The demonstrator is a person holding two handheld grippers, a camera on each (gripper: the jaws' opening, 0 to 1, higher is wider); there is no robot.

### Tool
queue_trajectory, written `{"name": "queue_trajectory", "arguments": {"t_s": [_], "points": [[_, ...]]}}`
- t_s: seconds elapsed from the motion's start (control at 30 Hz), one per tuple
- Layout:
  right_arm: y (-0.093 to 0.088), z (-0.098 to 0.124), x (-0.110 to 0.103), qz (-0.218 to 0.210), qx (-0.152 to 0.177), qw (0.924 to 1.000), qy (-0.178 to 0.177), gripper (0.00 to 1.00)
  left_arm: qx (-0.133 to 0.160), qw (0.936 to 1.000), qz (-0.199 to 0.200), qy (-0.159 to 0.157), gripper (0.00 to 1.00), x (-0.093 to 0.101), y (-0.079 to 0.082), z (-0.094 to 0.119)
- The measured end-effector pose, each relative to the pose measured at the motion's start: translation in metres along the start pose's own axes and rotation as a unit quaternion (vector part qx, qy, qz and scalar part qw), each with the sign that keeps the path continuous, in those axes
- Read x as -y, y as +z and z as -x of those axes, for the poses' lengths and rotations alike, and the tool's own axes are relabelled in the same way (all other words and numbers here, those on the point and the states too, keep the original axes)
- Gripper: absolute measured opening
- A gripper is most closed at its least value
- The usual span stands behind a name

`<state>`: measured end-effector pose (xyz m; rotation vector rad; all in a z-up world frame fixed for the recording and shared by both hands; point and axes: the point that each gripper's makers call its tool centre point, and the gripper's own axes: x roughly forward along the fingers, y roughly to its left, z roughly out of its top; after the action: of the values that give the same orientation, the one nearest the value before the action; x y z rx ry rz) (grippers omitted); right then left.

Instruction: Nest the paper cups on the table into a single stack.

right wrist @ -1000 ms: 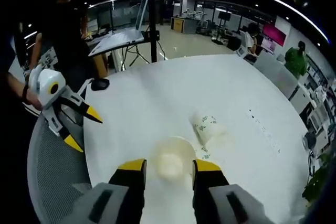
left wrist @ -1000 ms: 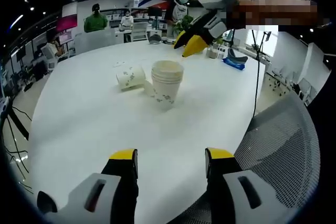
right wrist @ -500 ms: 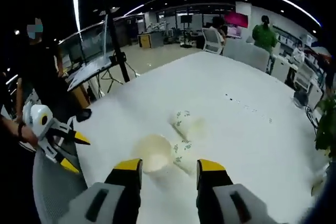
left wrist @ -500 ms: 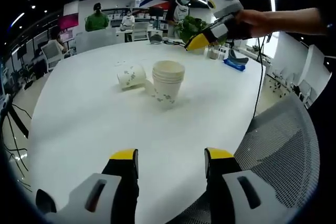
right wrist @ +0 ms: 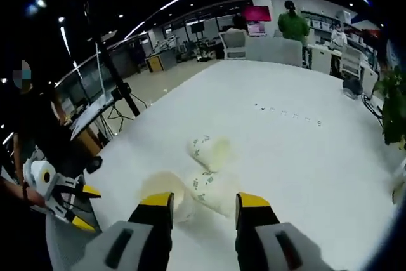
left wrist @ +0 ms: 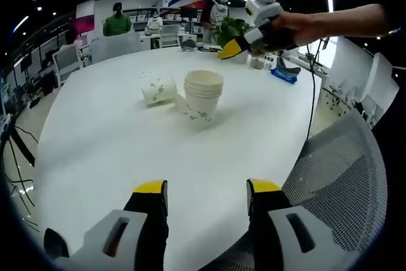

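cups near mid-worktop [left wrist: 95, 157]: upright stack [left wrist: 203, 96] with a lone cup [left wrist: 158, 91] tipped on its side just beside it, long axis flat along the worktop, mouth away from the stack. right claw [right wrist: 198, 201] open, empty, hovering just short of both, clearly nearer. left claw [left wrist: 206, 190] open too, empty, well back at the near edge. likely next: right claw onto the tipped cup.

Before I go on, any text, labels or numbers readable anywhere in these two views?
None can be read.
Stacked paper cups: small dark printed motifs, no legible words.
Cup lying on its side: same motifs, too blurred to read.
Pink wall screen: too small and blurred.
Dark specks on the table: not legible.
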<state>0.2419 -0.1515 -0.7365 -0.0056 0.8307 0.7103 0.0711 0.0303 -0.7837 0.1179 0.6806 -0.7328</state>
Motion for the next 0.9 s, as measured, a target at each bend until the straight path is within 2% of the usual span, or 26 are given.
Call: {"name": "queue_trajectory", "arguments": {"t_s": [0.1, 0.3, 0.57, 0.6, 0.67, 0.9], "points": [[-0.005, -0.005, -0.002, -0.032, -0.012, 0.9993, 0.013, 0.36, -0.003, 1.0000, -0.001, 0.003, 0.49, -0.002, -0.003, -0.001], [-0.006, -0.019, 0.003, -0.042, -0.024, 0.9986, 0.020, 0.36, -0.010, 0.9999, 0.002, 0.005, 0.49, -0.004, -0.006, -0.002], [-0.006, -0.040, 0.008, -0.078, -0.034, 0.9956, 0.040, 0.36, -0.020, 0.9997, 0.002, 0.013, 0.49, -0.003, -0.007, 0.000], [-0.004, -0.038, -0.001, -0.092, -0.031, 0.9942, 0.047, 0.35, -0.021, 0.9997, 0.003, 0.014, 0.49, -0.003, -0.007, 0.000], [-0.001, -0.044, -0.001, -0.108, -0.023, 0.9920, 0.061, 0.35, -0.023, 0.9996, 0.004, 0.015, 0.49, -0.004, -0.007, 0.000], [-0.013, -0.054, -0.010, -0.128, -0.050, 0.9872, 0.081, 0.37, -0.028, 0.9995, 0.009, 0.015, 0.48, -0.003, -0.008, 0.000]]}}
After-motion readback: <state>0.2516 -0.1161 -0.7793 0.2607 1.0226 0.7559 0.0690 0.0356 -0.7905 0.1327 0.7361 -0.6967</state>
